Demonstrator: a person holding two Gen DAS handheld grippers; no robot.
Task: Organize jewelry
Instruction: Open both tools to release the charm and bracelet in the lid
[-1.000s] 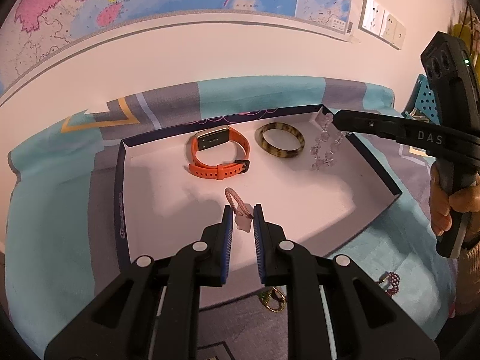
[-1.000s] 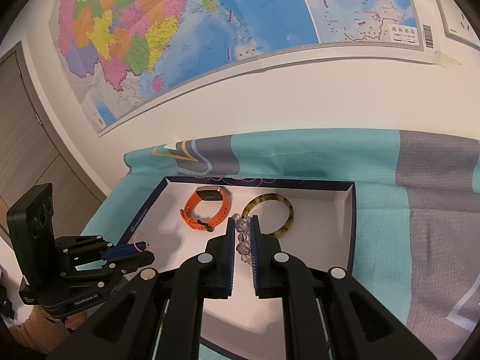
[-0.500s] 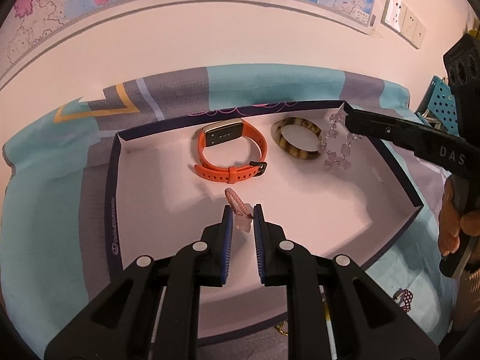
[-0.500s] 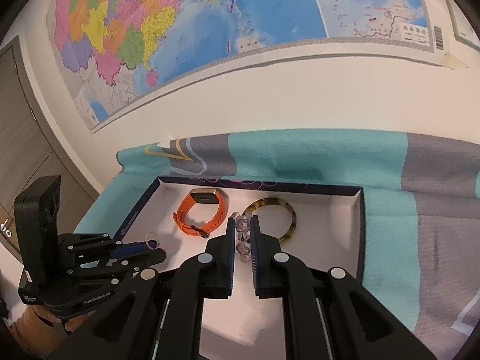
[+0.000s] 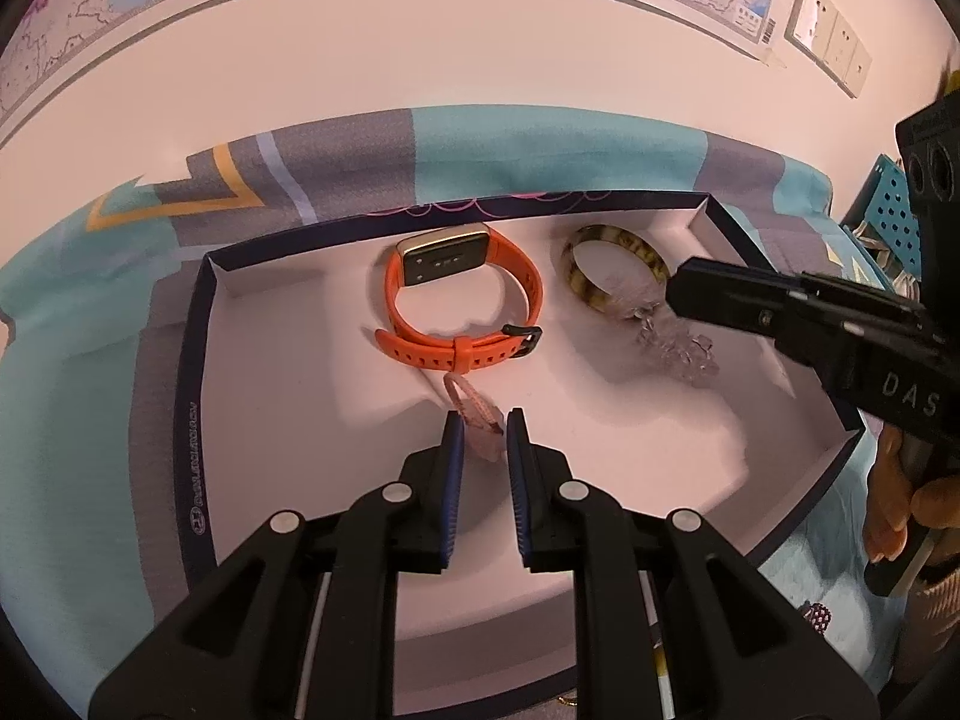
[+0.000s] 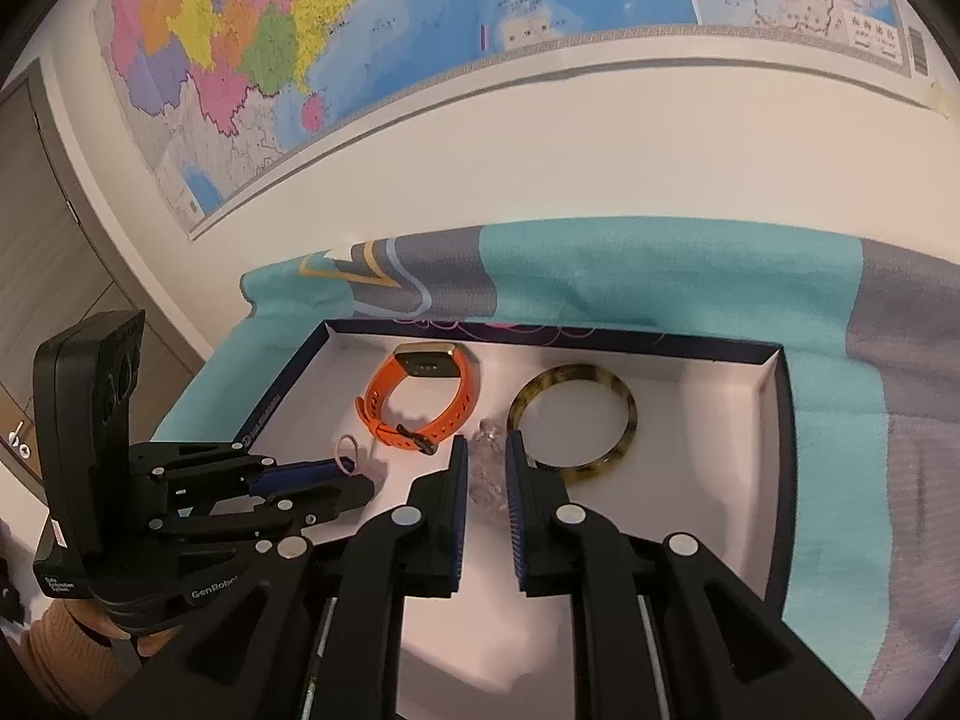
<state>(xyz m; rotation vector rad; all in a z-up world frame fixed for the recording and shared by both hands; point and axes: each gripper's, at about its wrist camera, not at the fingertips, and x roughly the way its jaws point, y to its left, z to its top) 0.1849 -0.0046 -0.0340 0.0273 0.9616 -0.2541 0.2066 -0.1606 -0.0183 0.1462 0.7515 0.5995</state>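
A shallow white box with a dark blue rim (image 5: 198,360) (image 6: 780,420) lies on the cloth. In it lie an orange watch band (image 5: 468,306) (image 6: 420,402) and a tortoiseshell bangle (image 5: 612,264) (image 6: 570,420). My left gripper (image 5: 480,426) (image 6: 354,474) is shut on a small pink looped bracelet (image 5: 471,405) (image 6: 346,455), low over the box's middle. My right gripper (image 6: 483,456) (image 5: 675,294) is shut on a clear crystal bead bracelet (image 6: 486,468) (image 5: 678,348), which hangs down to the box floor beside the bangle.
A teal and grey patterned cloth (image 6: 600,264) covers the table against a white wall with maps. Small pieces of jewelry (image 5: 813,618) lie on the cloth outside the box's near right edge. A blue perforated basket (image 5: 888,210) stands at far right.
Both grippers have moved lower and farther over the box. The crystal bracelet has come down from the back right corner to the floor beside the bangle. The pink bracelet stays gripped.
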